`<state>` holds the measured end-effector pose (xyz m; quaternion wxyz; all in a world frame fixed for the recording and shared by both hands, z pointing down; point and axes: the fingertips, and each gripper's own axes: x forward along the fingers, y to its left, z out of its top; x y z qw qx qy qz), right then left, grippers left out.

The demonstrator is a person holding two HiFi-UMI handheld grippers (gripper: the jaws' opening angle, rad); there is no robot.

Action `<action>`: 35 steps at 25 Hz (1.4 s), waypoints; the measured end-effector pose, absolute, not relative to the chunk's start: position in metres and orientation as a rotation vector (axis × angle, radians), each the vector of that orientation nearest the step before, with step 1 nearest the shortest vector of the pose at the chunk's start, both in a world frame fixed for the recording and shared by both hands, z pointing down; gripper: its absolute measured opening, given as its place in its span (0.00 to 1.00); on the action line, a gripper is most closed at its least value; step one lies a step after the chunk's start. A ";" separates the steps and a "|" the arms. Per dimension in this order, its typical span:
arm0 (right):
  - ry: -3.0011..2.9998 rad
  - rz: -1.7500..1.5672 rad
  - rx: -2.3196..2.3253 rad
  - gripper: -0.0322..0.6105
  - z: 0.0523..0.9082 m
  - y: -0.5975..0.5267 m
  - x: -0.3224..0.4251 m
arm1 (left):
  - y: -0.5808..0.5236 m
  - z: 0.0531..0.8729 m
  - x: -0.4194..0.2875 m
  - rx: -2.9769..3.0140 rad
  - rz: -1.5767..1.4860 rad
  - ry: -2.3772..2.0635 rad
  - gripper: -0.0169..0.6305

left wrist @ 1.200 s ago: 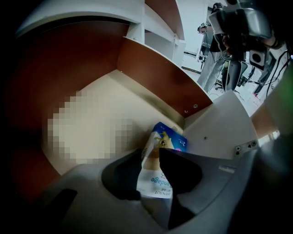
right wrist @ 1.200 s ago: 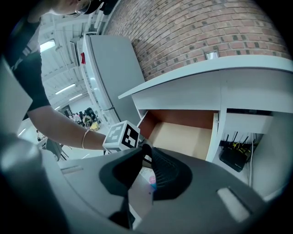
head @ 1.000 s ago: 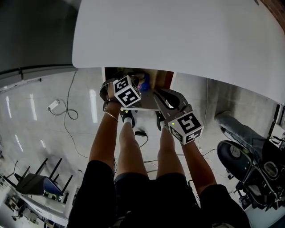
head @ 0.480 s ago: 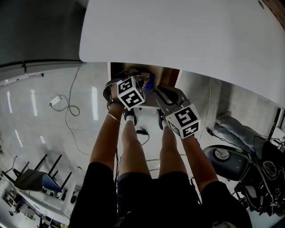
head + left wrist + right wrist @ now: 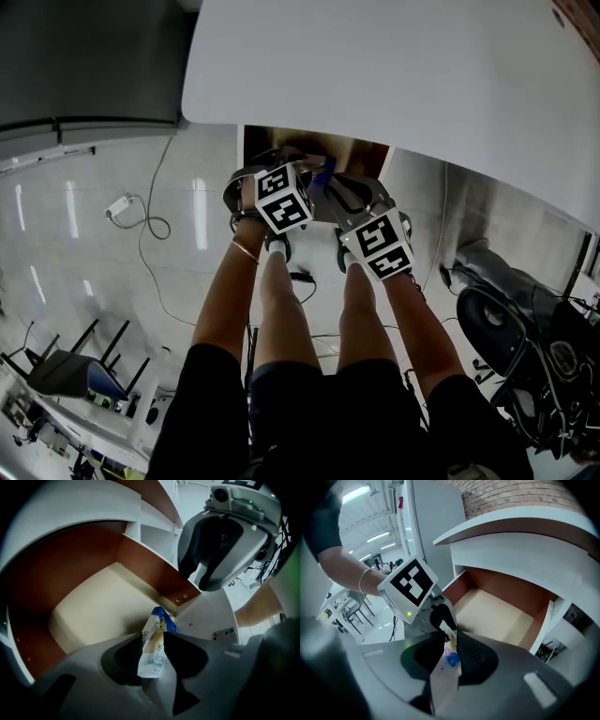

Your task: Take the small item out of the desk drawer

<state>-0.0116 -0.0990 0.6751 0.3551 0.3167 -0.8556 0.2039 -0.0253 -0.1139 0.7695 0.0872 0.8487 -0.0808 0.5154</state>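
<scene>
Under the white desk top (image 5: 422, 75) the drawer (image 5: 314, 155) stands open, its beige bottom (image 5: 93, 616) bare. A small white and blue packet (image 5: 152, 651) stands upright between the jaws of my left gripper (image 5: 153, 641), which is shut on it just above the drawer's front edge. The same packet (image 5: 451, 654) also hangs between the jaws of my right gripper (image 5: 450, 648); those jaws are opening and do not press on it. The left gripper's black finger (image 5: 440, 617) holds the packet's upper end. In the head view both grippers, left (image 5: 307, 176) and right (image 5: 336, 192), meet at the drawer's front.
The drawer has brown side walls (image 5: 506, 585). On the tiled floor lie a cable with a power adapter (image 5: 117, 211). Dark chairs (image 5: 56, 375) stand at the lower left and a scooter (image 5: 525, 347) at the right. The person's legs are below the grippers.
The right gripper has moved up and left, closer to the left gripper at the drawer's front. The left gripper has stayed at the drawer with the packet.
</scene>
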 end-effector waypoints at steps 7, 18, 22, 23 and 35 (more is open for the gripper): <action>-2.112 0.419 0.657 0.20 0.699 -0.103 -0.021 | -0.111 0.767 -0.028 2.541 1.503 -0.251 0.23; -2.043 0.326 0.532 0.24 0.718 -0.110 -0.026 | -0.101 0.756 -0.029 2.538 1.467 -0.200 0.23; -2.023 0.298 0.494 0.24 0.725 -0.110 -0.032 | -0.098 0.755 -0.033 2.552 1.469 -0.190 0.22; -2.017 0.291 0.483 0.25 0.727 -0.110 -0.033 | -0.098 0.754 -0.033 2.555 1.472 -0.187 0.22; -1.923 0.205 0.348 0.27 0.755 -0.106 -0.036 | -0.090 0.753 -0.036 2.564 1.457 -0.147 0.21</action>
